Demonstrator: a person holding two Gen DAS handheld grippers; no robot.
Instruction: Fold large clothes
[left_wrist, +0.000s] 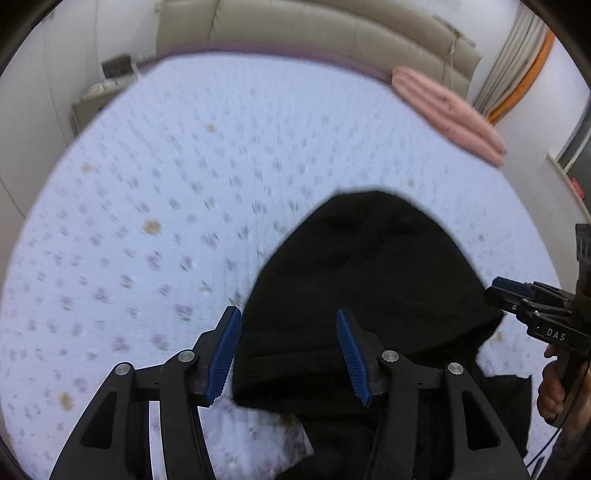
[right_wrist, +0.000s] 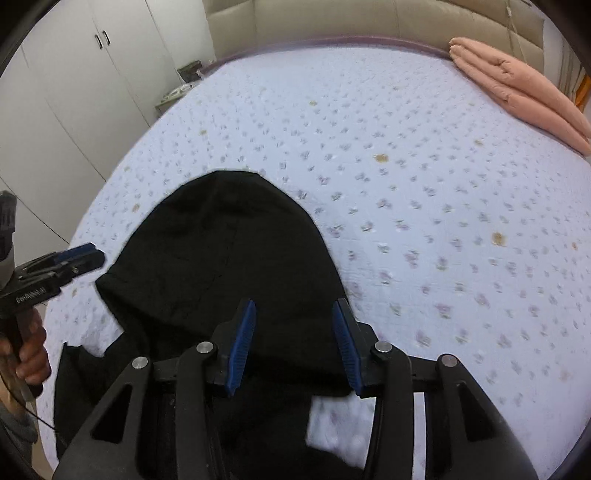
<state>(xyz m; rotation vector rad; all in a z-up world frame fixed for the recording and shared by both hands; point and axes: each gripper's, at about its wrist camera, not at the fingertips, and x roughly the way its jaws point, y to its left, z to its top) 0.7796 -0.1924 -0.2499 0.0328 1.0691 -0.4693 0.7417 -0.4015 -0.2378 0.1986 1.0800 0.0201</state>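
Bedroom scene, floral bedsheet (right_wrist: 424, 192) with a pink folded quilt (right_wrist: 524, 88) by the headboard. Your black garment (right_wrist: 229, 258) lay on the near part of the bed, its rounded, hood-like end toward the headboard. It looked soft, limp and fairly light, likely to sag and slide, so edges or corners were your best holds. Your left gripper (left_wrist: 288, 354) was spread wide over the cloth, holding nothing. Your right gripper (right_wrist: 293, 347) was likewise released, hovering above the near hem.

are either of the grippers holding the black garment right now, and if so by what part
Nothing is held. The left gripper and right gripper both stand open above the black garment, which lies on the bed.
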